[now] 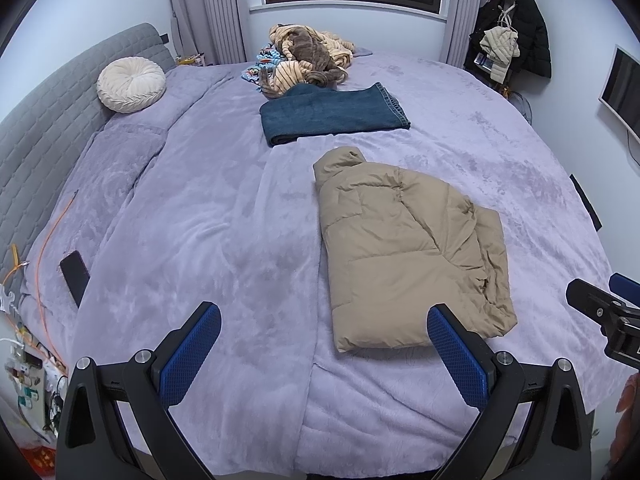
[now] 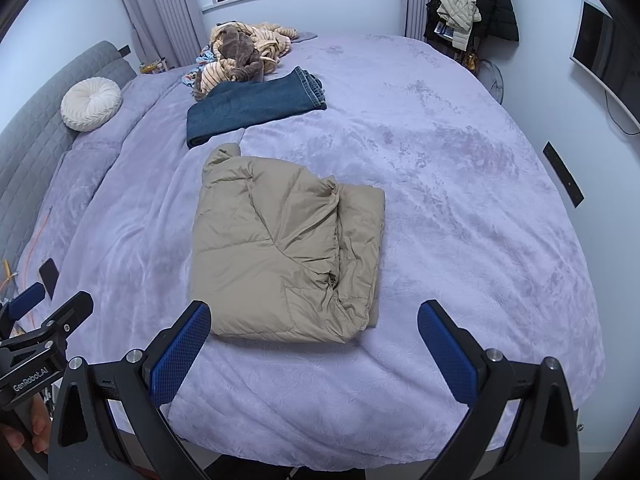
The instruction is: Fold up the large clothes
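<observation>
tan puffer jacket (image 2: 286, 254) folded into a compact rectangle on lavender bedspread (image 2: 460, 208), near bed's front edge. left gripper (image 1: 324, 328) spread wide, empty, above bed edge just short of jacket. right gripper (image 2: 314, 324) likewise spread, empty. folded jeans (image 1: 334, 114) behind jacket, apart; striped blanket heap (image 1: 308, 56) further back.
</observation>
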{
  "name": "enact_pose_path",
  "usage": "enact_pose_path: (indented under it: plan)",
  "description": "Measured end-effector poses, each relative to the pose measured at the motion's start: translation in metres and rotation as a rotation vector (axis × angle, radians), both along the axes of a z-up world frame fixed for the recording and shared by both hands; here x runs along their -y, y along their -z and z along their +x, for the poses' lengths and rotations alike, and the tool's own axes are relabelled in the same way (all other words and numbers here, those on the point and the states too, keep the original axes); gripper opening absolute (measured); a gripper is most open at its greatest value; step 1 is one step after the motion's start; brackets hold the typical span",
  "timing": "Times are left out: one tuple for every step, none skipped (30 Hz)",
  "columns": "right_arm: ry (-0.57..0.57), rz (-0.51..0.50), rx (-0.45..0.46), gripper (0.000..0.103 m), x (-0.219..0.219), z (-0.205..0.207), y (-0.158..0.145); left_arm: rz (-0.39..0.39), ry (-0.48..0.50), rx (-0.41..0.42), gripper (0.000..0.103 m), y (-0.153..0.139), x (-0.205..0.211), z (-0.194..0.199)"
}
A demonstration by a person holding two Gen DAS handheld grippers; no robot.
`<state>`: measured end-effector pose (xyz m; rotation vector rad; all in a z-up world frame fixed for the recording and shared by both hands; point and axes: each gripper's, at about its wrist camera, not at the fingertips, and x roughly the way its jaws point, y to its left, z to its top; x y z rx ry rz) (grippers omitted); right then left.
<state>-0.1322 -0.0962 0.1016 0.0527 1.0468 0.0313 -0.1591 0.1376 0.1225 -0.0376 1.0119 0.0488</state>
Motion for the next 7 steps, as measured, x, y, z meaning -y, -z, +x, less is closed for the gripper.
enact_pose_path:
  plan:
    - [0.001,0.000,0.000,0.103,-0.0001,-0.0001,0.0003,-0.001,0.002,0.000,0.103,-0.0003,0.0001,0.0009]
    - [0.001,0.000,0.000,0.103,-0.0002,-0.0002,0.0001,-0.002,0.006,0.001,0.103,0.0003,0.0006,0.0002]
    - [0.001,0.000,0.001,0.103,-0.0002,-0.0002,-0.0003,-0.001,0.007,0.001,0.103,0.0005,0.0013,0.0002]
    - [0.001,-0.001,0.001,0.103,-0.0002,-0.0002,-0.0001,-0.001,0.005,0.001,0.103,0.0005,0.0016,-0.0004]
    - [0.001,-0.001,0.001,0.103,0.0001,-0.0001,-0.0009,0.000,0.006,0.001,0.103,0.0004,0.0017,0.0005]
    - [0.001,0.000,0.001,0.103,0.0001,0.0001,-0.0005,-0.002,0.004,0.001,0.103,0.0005,0.0018,-0.0005]
    - [0.000,-0.001,0.000,0.103,0.0001,0.0003,-0.0003,-0.003,0.004,0.001,0.103,0.0006,0.0019,-0.0007]
